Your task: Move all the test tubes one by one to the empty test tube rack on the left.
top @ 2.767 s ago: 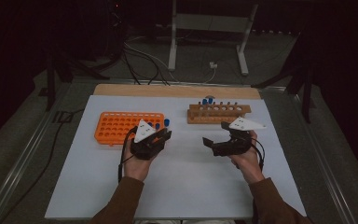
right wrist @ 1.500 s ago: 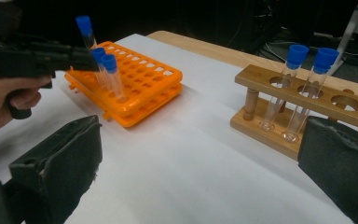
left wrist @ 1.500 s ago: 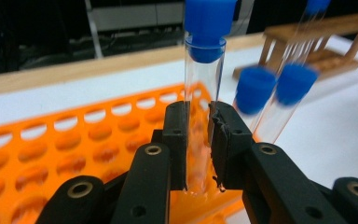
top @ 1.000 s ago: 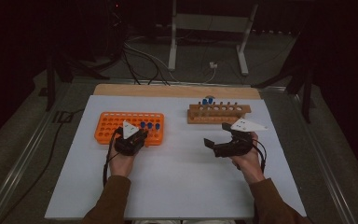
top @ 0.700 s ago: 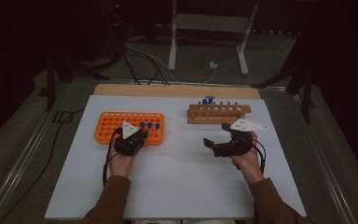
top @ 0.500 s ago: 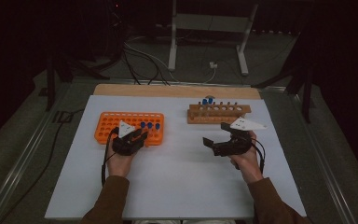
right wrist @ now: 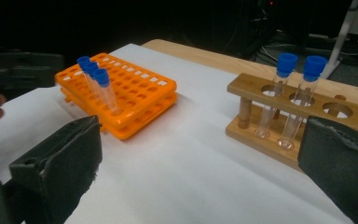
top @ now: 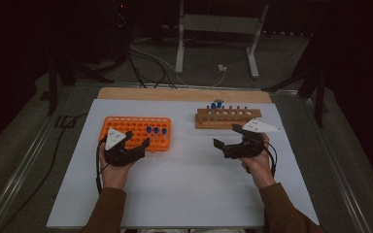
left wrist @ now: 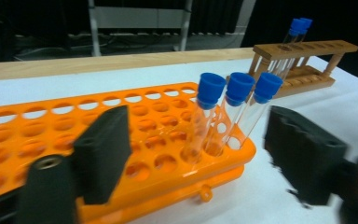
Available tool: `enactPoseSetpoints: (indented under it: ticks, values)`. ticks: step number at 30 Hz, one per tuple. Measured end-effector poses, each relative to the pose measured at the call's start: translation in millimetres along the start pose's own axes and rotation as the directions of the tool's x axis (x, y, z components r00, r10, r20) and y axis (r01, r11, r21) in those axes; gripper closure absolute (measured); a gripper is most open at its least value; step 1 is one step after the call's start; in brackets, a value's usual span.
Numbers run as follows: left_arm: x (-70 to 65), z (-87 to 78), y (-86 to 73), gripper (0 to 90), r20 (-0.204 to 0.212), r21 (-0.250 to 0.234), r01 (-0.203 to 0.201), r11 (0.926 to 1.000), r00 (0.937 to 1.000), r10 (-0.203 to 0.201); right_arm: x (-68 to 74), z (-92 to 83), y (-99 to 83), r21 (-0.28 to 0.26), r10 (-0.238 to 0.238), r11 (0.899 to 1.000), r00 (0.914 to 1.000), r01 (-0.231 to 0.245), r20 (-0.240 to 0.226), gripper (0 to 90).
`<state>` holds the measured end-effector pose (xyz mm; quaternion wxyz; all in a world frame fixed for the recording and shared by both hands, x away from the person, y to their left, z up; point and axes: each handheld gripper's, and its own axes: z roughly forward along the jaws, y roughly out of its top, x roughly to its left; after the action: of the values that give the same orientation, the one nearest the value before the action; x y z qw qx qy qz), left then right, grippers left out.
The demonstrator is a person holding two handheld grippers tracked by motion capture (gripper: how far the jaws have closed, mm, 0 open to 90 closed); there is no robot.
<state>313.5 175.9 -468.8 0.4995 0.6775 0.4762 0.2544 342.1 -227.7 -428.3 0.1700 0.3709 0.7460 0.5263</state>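
Opening over the last moment, my left gripper (top: 135, 143) now has its jaws spread with nothing between them. A second ago it stood over the orange rack (top: 126, 127); it now sits back at the rack's 6 o'clock edge. I judge a tube has just been seated and released. Three test tubes (left wrist: 228, 116) stand in adjacent holes at the rack's 3 o'clock end: clear, smooth cylinders with blue caps, leaning slightly. The rack is glossy moulded plastic with a grid of round holes. Two more capped tubes (right wrist: 293, 93) remain in the wooden rack (top: 228, 117), at 1 o'clock across the white worktop (top: 184, 194). My right gripper (top: 226, 137) rests spread and empty.
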Motion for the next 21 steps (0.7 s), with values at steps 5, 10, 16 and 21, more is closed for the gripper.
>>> enactPoseSetpoints:
  ticks: [5, 10, 16, 21]
  values:
    - [2.4, -9.9, -3.6, 6.6, -0.008, 0.009, 0.015, 0.9999, 0.9999, -0.015, -3.1, 2.1, 3.2, -0.012, 0.007, 1.000, 0.9998, -0.006, 0.017, 0.0]
    - [5.5, -15.2, -2.8, 0.6, -0.009, 0.000, 0.028, 0.9996, 0.9996, -0.028, -6.5, 8.8, 4.3, -0.023, 0.029, 0.999, 0.9992, -0.028, 0.029, 0.0]
    - [2.7, -14.5, -3.3, 0.6, -0.033, 0.005, -0.012, 0.9999, 0.9994, 0.013, -12.0, 19.3, 9.2, -0.028, 0.035, 0.999, 0.9977, -0.033, 0.059, 0.0]
    - [3.1, -11.7, -6.1, 0.6, -0.041, 0.022, -0.019, 0.9996, 0.9990, 0.020, -21.7, 29.2, 12.3, -0.016, 0.021, 1.000, 0.9945, -0.020, 0.103, 0.0]
